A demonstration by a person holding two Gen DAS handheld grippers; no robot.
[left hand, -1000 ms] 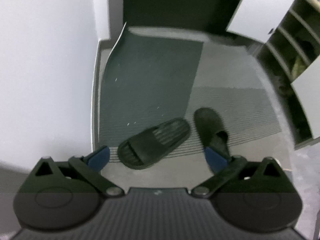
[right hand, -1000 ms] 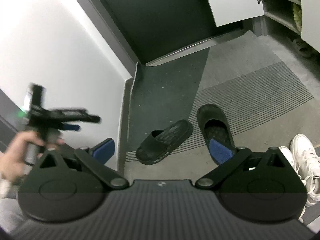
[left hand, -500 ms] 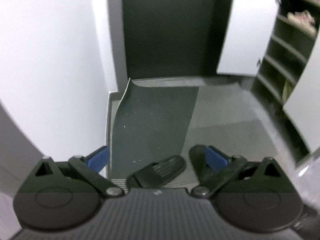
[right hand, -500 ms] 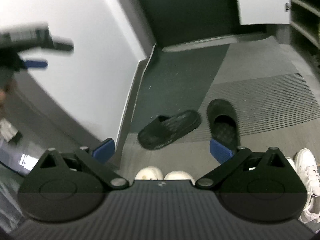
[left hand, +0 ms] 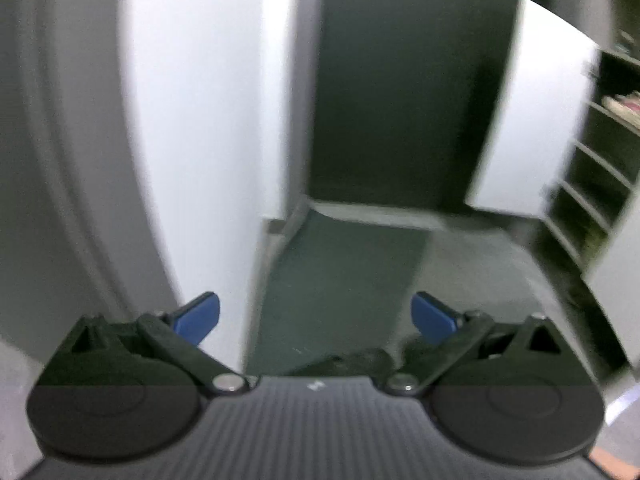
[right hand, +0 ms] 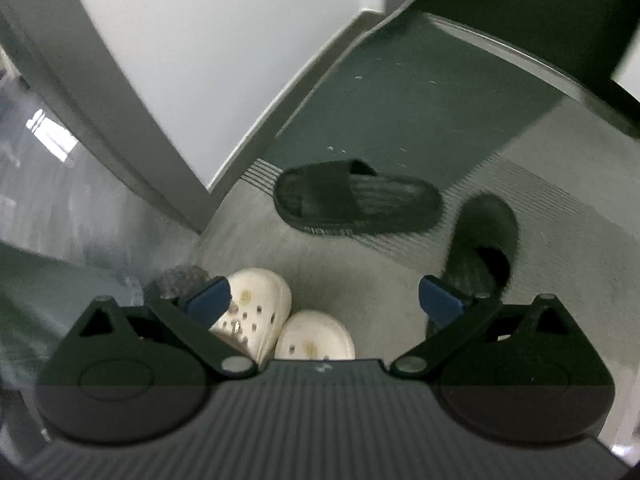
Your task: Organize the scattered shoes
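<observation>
Two black slide sandals lie on the grey floor in the right wrist view: one slide [right hand: 356, 200] lies crosswise on the ribbed mat edge, the other slide [right hand: 482, 240] points away at the right. A pair of white perforated clogs [right hand: 256, 312] sits close below my right gripper [right hand: 325, 300], which is open and holds nothing. My left gripper [left hand: 316, 316] is open too, raised and aimed at the doorway; only a dark sliver of a slide [left hand: 348, 362] shows above its body. Its view is blurred.
A dark green mat [left hand: 340, 280] leads to a dark door [left hand: 400, 80]. White wall [right hand: 200, 40] stands at the left. An open shoe cabinet with shelves [left hand: 600, 176] and a white door panel [left hand: 536, 120] stands at the right.
The left gripper has tilted upward, so the black slides have dropped nearly out of its view. The right gripper has swung down and left; the white clogs have come into view under it.
</observation>
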